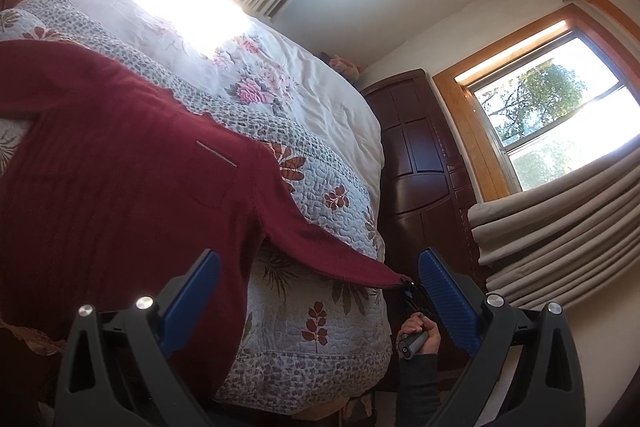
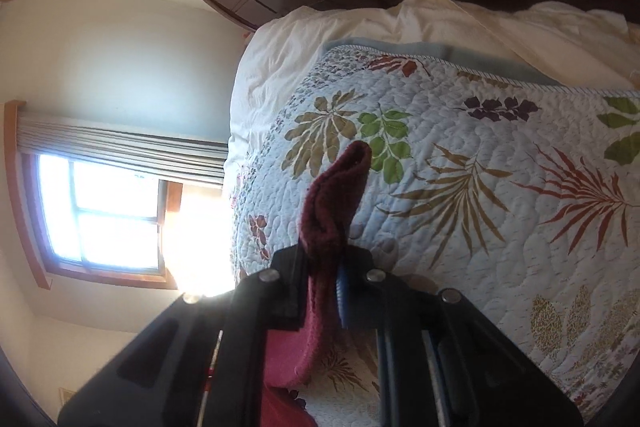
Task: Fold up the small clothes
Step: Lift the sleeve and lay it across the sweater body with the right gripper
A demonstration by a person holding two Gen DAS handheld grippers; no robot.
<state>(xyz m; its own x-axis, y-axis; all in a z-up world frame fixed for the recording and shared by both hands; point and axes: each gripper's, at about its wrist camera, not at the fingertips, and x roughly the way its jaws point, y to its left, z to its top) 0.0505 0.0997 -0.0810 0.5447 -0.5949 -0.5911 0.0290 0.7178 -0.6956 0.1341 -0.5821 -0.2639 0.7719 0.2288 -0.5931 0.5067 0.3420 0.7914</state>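
Bedroom, daylight through two wood-framed windows (image 1: 548, 115); bed covered by a leaf-print quilt (image 1: 320, 311) over a white floral duvet (image 1: 280, 75), with a dark wooden headboard (image 1: 420, 155) beyond.

Item 1, red sweater (image 1: 120, 187): my left wrist view shows it spread flat on the quilt, body ahead of and partly behind the left-hand finger, chest pocket with a pale edge strip, one sleeve (image 1: 340, 259) stretched out between the two fingers toward the right-hand one. No label or lettering is legible on it.

Item 2, left gripper (image 1: 320, 267): blue-padded fingers spread wide, nothing between them, apart from the fabric.

Item 3, right gripper (image 2: 324, 267): my right wrist view alone shows its fingers clenched on the sleeve cuff (image 2: 340, 195), which stands up past the fingertips as a folded loop above the quilt. The left view shows only the far end of this: the sleeve tip meeting small dark gripper parts, and the person's hand (image 1: 418, 335) in a grey cuff on a handle bearing a small round mark I cannot read.
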